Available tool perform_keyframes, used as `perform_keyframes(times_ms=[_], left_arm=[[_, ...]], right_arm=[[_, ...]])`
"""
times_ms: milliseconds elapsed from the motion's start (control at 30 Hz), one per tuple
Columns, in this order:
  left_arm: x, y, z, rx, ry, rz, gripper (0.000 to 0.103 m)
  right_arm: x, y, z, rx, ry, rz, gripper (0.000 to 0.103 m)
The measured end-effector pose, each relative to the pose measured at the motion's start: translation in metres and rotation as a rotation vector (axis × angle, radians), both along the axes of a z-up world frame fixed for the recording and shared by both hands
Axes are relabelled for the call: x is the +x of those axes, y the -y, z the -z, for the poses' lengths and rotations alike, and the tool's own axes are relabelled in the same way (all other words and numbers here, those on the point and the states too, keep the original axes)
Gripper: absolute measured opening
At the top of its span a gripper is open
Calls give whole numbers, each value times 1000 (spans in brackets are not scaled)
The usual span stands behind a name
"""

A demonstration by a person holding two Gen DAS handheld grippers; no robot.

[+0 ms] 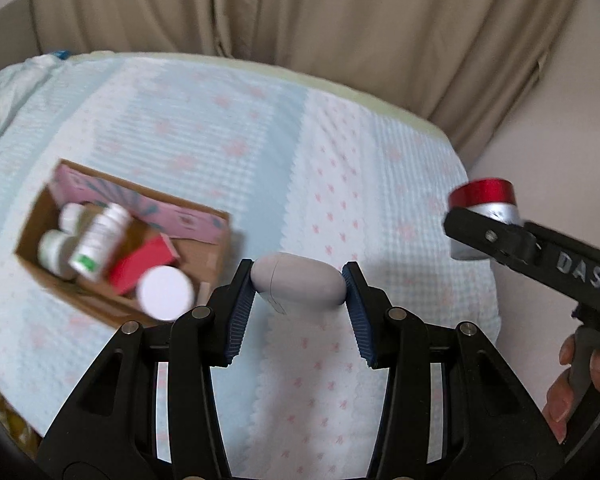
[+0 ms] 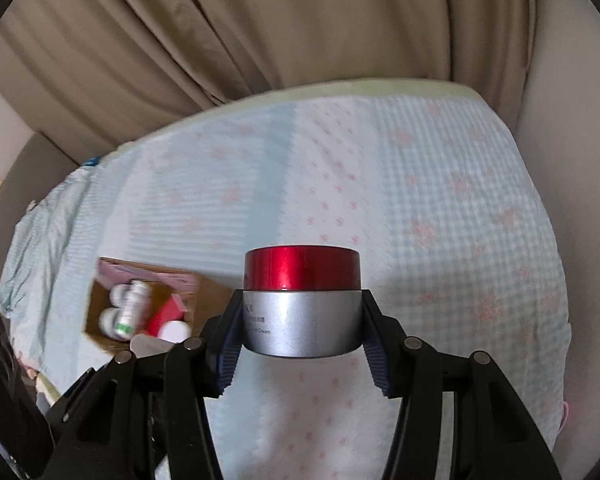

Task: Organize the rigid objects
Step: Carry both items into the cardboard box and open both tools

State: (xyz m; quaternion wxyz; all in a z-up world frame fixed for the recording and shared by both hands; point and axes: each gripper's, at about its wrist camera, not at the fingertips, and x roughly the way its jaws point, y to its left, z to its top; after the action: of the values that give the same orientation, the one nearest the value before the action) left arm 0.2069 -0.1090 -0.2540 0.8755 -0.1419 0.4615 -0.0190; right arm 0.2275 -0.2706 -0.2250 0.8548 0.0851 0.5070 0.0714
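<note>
**Holding one item in each gripper above the bed**

Gripping a pale, rounded white case (image 1: 298, 282) between the blue ribbed pads of the left gripper (image 1: 299, 296), jaws drawn narrow and pressing on both ends of it. Case lifted clear of the bedspread (image 1: 228, 128), light blue and white with small pink flowers.

Over on the other side, clamped in the right gripper (image 2: 302, 334): a cream jar (image 2: 302, 304), silver body with a glossy red lid, upright, pads squeezing the silver wall from either side. Same jar seen from the left wrist view at the far right edge, up off the cloth, with a person's fingers (image 1: 572, 384) wrapped round the gripper handle below it.

Down on the bedspread, to the left of both grippers: an open cardboard box (image 1: 60, 276) with a pink inner flap. Packed inside, somewhat blurred: white bottles (image 1: 96, 240), one with a green mark on its label, a red box (image 1: 144, 266), and a round white lid (image 1: 165, 294) at the near corner. Beige curtain (image 1: 300, 8) hanging behind the bed.
</note>
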Motion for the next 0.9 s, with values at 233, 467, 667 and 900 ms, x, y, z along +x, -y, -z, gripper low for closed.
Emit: perform_keyframes(times_ms=[233,467,667,900], left_arm=[[-9,-81,-42,3,20,-52,41],[2,-168,-53,23,10,-34,41],[25,-233,-40,34,-20,40,41],[50,-280,7,57,-69,136,41]], right_arm=[[-19,-50,-49,20,43,-52,50],[-29,-115,-55,22,25,-74,50],[-31,-169,-28,53,-37,2,50],[-29,-216,22,97,-106,108,50]])
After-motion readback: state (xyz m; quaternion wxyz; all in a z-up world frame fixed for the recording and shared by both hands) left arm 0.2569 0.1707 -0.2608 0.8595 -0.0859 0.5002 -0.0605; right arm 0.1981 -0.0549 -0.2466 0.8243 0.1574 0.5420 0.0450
